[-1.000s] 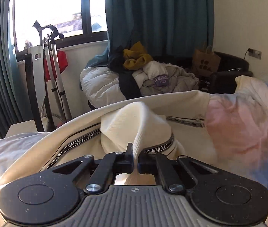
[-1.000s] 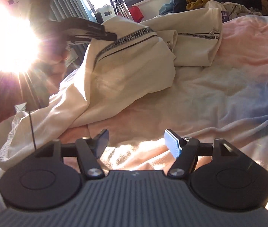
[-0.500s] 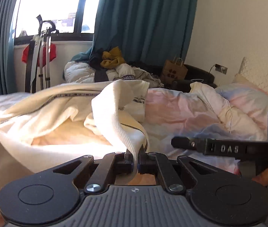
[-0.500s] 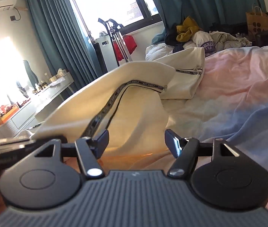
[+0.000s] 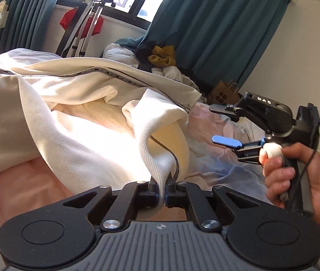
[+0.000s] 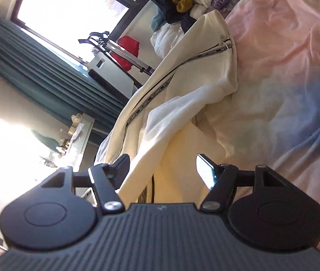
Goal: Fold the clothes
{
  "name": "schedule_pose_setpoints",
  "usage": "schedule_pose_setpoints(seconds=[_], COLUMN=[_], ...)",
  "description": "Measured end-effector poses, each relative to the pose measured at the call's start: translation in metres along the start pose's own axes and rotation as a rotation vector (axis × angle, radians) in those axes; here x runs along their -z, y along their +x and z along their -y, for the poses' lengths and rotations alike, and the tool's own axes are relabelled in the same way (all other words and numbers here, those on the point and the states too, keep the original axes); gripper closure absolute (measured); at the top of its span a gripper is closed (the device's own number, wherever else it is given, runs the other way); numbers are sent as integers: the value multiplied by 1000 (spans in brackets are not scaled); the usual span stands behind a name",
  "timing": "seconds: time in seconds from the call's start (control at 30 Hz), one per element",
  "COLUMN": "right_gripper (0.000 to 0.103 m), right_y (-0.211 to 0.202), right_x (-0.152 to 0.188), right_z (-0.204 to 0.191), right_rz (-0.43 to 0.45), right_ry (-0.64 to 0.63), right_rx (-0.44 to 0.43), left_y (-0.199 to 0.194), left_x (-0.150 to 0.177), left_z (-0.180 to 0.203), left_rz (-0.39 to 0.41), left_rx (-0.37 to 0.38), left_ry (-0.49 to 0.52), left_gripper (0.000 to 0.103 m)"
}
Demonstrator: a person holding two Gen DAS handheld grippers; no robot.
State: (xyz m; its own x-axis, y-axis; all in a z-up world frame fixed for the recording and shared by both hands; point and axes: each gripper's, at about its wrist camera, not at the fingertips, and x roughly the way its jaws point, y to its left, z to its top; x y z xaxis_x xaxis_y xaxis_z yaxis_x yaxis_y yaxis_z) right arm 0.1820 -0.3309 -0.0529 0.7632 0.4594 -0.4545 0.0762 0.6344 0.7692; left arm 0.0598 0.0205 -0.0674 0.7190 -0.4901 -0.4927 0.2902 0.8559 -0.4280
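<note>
A cream garment (image 5: 74, 103) with a black lettered tape stripe lies spread over the pastel bed sheet (image 5: 207, 122). My left gripper (image 5: 162, 188) is shut on its ribbed hem, which rises in a fold straight from the jaws. My right gripper (image 5: 222, 124) appears at the right of the left wrist view, held in a hand, open, just right of the lifted fold. In the right wrist view the right gripper (image 6: 163, 169) is open and tilted, with the cream garment (image 6: 182, 94) hanging between its jaws, not pinched.
A pile of clothes (image 5: 160, 61) sits beyond the bed's far end by teal curtains (image 5: 209, 29). A folded metal frame with a red cloth (image 5: 81, 27) leans under the window. A brown paper bag (image 5: 224, 92) stands by the wall. A pink and blue sheet (image 6: 284, 67) covers the bed.
The left gripper has kept its hold and pulled the hem closer and lower. The right gripper has rolled sideways and moved in so the cream cloth now lies between its open jaws.
</note>
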Motion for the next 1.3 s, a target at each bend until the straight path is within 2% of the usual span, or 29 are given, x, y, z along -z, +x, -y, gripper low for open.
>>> schedule_pose_setpoints(seconds=[0.2, 0.37, 0.4, 0.47, 0.5, 0.57, 0.73, 0.8, 0.87, 0.9, 0.97, 1.07, 1.17, 1.3], right_gripper=[35, 38, 43, 66, 83, 92, 95, 95, 95, 95, 96, 96, 96, 96], right_y=[84, 137, 143, 142, 142, 141, 89, 61, 31, 11, -27, -76, -121, -129], right_x=[-36, -49, -51, -53, -54, -56, -67, -73, -77, -79, -82, -74, -62, -49], right_z=[18, 32, 32, 26, 24, 18, 9, 10, 16, 22, 37, 62, 87, 128], right_rz=[-2, 28, 37, 76, 95, 134, 268, 328, 384, 415, 471, 541, 606, 552], right_ry=[123, 159, 159, 127, 110, 77, 35, 31, 36, 44, 68, 107, 139, 278], right_rx=[140, 192, 202, 216, 222, 235, 217, 212, 213, 216, 215, 233, 269, 305], left_y=[8, 19, 22, 27, 29, 31, 32, 31, 29, 28, 26, 23, 21, 13], left_x=[-4, -5, -5, -6, -6, -7, -8, -8, -8, -8, -8, -7, -5, -9], left_z=[-24, -43, -46, -49, -50, -50, -45, -37, -30, -26, -20, -12, -14, -31], left_rz=[16, 14, 9, 5, 5, 7, 12, 13, 10, 11, 8, 2, -9, -28], left_rx=[36, 42, 49, 67, 76, 95, 145, 164, 196, 211, 244, 284, 280, 212], left_ry=[-110, -117, -123, -134, -139, -142, -123, -93, -73, -68, -55, -47, -80, -189], left_gripper=[98, 98, 98, 98, 98, 98, 95, 89, 76, 73, 62, 54, 52, 47])
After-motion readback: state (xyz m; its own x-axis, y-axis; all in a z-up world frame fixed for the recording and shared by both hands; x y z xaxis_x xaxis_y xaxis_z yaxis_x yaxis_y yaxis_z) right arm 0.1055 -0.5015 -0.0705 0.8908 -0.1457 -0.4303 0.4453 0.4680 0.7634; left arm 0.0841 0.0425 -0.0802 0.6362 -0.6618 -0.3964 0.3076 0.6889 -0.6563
